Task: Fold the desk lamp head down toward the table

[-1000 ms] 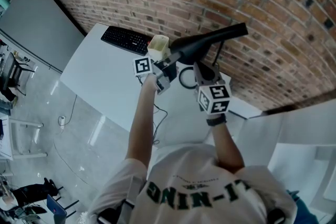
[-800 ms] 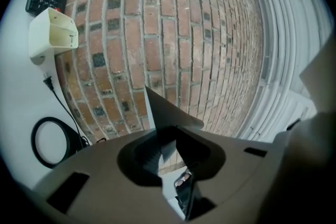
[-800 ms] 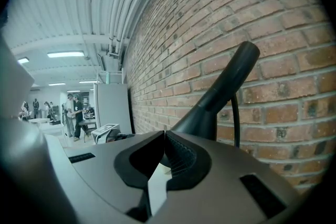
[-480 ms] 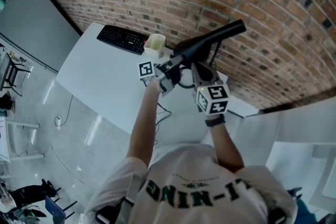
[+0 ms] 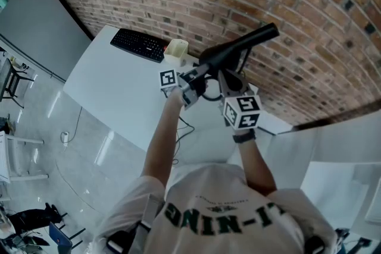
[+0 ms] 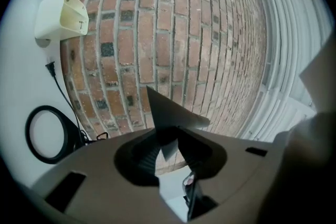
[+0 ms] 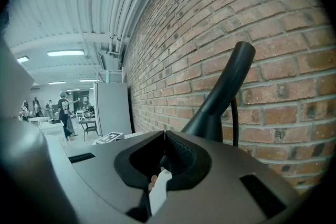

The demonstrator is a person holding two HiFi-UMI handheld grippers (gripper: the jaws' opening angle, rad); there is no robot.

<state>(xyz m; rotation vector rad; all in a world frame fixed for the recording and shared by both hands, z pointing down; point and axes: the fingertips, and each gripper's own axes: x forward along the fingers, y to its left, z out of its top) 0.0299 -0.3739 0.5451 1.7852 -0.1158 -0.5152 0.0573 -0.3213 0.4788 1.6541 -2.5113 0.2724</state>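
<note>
The head view looked steeply down over the white table (image 5: 113, 89). Both gripper views closely faced the red brick wall (image 6: 199, 34), and all three shared the black desk lamp (image 7: 223, 89).

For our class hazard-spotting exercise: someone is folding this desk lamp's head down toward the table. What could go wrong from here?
1. On the left gripper the jaws are opening with only the thin edge of the lamp head between them; it may slip out.
2. The right gripper is shut on nothing, the lamp arm ahead unheld; the lamp might tip.
3. The cream container stands nearby and could be knocked.
</note>
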